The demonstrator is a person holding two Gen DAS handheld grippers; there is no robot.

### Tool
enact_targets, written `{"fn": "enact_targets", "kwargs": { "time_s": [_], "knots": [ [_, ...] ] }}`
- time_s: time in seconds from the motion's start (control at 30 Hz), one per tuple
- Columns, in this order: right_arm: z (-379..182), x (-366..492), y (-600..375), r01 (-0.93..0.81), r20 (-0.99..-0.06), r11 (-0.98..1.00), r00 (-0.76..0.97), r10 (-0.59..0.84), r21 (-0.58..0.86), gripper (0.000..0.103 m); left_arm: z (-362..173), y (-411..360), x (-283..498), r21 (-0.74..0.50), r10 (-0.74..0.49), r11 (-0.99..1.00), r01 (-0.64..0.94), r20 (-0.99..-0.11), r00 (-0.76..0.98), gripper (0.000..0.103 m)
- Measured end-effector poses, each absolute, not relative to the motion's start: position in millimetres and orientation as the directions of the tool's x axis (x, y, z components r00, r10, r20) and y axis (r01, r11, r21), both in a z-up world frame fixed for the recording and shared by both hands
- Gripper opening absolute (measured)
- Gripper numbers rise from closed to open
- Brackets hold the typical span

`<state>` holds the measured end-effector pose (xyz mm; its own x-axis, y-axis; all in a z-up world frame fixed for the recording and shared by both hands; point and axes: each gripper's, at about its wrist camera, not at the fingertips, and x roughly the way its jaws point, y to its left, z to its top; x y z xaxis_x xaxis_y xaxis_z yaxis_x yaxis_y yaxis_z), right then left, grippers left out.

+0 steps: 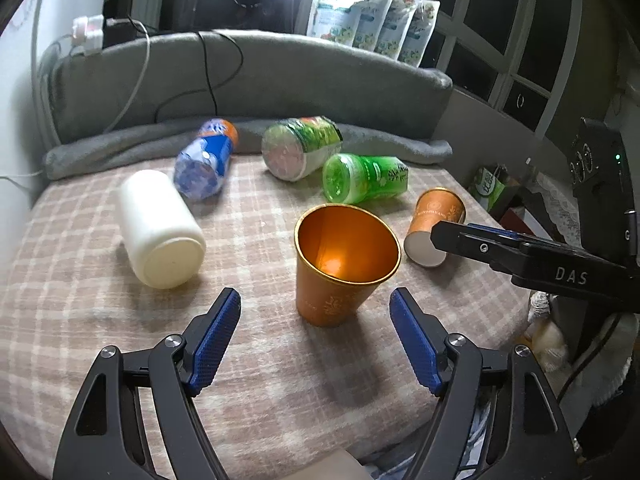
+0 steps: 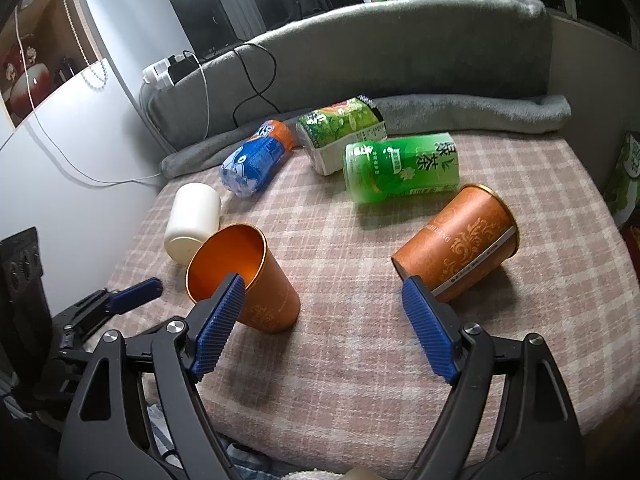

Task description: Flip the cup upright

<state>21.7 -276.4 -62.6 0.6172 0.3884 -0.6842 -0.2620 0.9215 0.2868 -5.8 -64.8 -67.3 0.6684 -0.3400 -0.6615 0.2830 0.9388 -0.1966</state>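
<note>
Both grippers, left [image 1: 315,304] and right [image 2: 324,292], are spread, holding nothing. Upright cup [image 1: 340,272] looks empty; only the right view shows the fallen cup's [image 2: 460,248] patterned side.

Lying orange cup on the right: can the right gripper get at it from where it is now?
Probably yes. The right gripper is open, and the lying cup sits just ahead of its right-hand finger with bare blanket between. The green bottle lies behind, apart from it.

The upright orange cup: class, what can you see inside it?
The upright orange cup shows a bare, shiny orange interior with a bright light patch at the bottom; nothing is inside. In the right wrist view, a tongs pad covers part of its rim.
</note>
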Motion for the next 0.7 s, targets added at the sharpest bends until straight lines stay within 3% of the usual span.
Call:
{"fn": "enact_targets", "kwargs": {
  "time_s": [0.43,0.53,0.7],
  "knots": [
    [-48,12,-276,-0.207,-0.648,0.963,0.713,0.269,0.173,0.084,-40,-36,-17,-0.153,-0.207,0.978,0.145,-0.563,0.8,0.077],
    [-45,10,-277,-0.184,-0.628,0.972,0.741,0.236,0.148,0.085,-33,-34,-20,-0.139,-0.181,0.982,0.126,-0.527,0.831,0.082],
    [-36,4,-278,-0.151,-0.576,0.983,0.797,0.183,0.102,0.09,-22,-32,-26,-0.107,-0.121,0.991,0.08,-0.458,0.881,0.083]
  ]
}}
